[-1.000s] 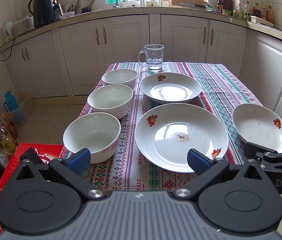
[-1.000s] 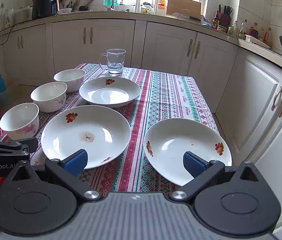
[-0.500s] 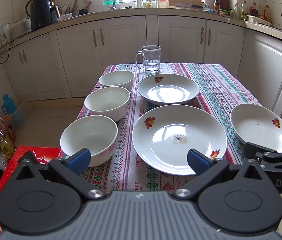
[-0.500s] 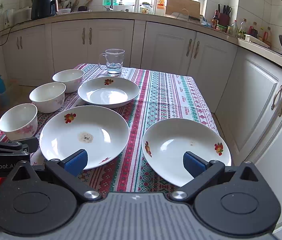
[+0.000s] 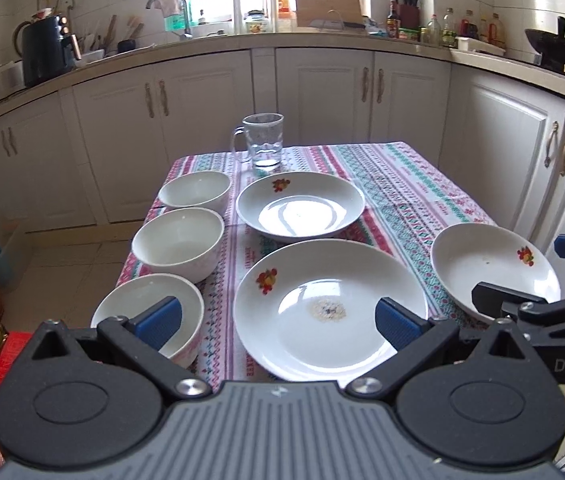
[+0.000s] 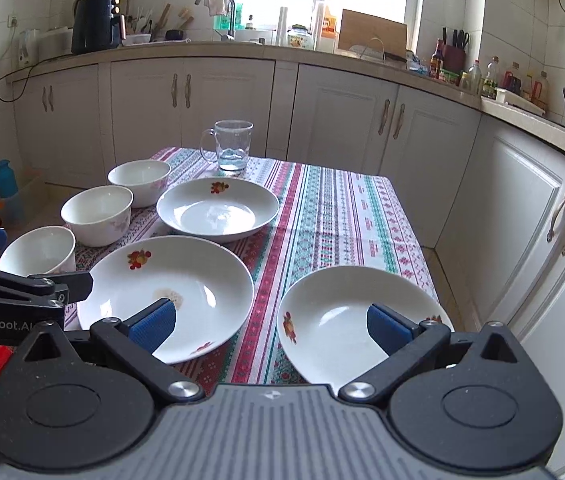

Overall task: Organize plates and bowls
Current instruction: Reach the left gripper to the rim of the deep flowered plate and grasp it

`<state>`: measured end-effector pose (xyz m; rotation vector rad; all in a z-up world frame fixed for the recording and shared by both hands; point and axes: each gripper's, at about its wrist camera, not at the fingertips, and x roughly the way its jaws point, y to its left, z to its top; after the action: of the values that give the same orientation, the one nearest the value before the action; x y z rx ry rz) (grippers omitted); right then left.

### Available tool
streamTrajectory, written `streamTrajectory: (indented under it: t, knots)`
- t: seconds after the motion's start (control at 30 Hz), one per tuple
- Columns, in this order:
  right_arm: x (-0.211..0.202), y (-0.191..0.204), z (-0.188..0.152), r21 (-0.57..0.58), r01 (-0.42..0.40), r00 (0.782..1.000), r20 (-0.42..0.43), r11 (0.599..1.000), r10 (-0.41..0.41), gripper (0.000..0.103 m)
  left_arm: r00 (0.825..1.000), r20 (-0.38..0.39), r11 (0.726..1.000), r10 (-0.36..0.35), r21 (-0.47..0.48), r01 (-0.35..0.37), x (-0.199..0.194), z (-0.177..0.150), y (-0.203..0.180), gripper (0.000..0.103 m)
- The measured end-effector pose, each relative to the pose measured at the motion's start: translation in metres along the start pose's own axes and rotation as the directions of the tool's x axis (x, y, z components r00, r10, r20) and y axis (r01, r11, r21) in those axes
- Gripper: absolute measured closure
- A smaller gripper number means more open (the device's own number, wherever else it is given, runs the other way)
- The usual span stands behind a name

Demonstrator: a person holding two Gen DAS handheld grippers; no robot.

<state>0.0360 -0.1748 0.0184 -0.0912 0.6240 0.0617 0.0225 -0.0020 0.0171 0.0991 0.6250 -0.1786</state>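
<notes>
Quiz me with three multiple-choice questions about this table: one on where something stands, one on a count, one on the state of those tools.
1. Where is the clear glass mug?
A. far end of the table
B. inside a bowl
C. on the floor

2. How many white ceramic bowls stand in the row?
A. one
B. three
C. five

3. How are the jaws of the left gripper and right gripper?
A. both shut
B. both holding plates
C. both open

A: it stands beyond the dishes on the striped tablecloth.
B: three are lined up along the left.
C: blue pads are wide apart, holding nothing.
</notes>
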Motion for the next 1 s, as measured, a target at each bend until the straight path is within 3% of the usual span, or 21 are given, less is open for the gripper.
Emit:
streamTrajectory:
  t: [0.17,0.3,0.47,0.63,0.83,1.0]
  knots:
    - [0.002,-0.008,0.004,-0.019,-0.012,1.000,0.027,1.000,0.012,0.000,0.996,0.003,0.996,-0.084,-0.006,0.084,0.009,0.010,0.000,0.001]
    - [0.001,-0.021,0.003,-0.040,-0.039,0.998,0.054,0.998,0.041,0.000,0.995,0.029,0.995,-0.099,0.034,0.098,0.016,0.016,-0.005,0.001]
    - [0.005,-0.043,0.000,-0.061,-0.008,0.998,0.063,0.998,0.012,0.000,0.987,0.032,0.987,-0.157,0.042,0.155,0.026,0.024,-0.009,0.001]
    - [0.013,-0.067,-0.008,-0.056,0.014,0.999,0.044,0.998,-0.012,0.000,0.985,0.040,0.984,-0.166,0.066,0.164,0.041,0.032,-0.019,0.001]
    - [0.023,-0.087,-0.026,-0.043,0.023,1.000,0.013,0.999,-0.023,0.000,0.965,-0.048,0.963,-0.259,0.066,0.262,0.064,0.036,-0.027,0.001]
    - [0.036,-0.103,-0.049,-0.015,0.001,0.999,-0.033,1.000,-0.002,0.000,0.953,-0.145,0.950,-0.268,0.123,0.286,0.086,0.036,-0.046,0.001]
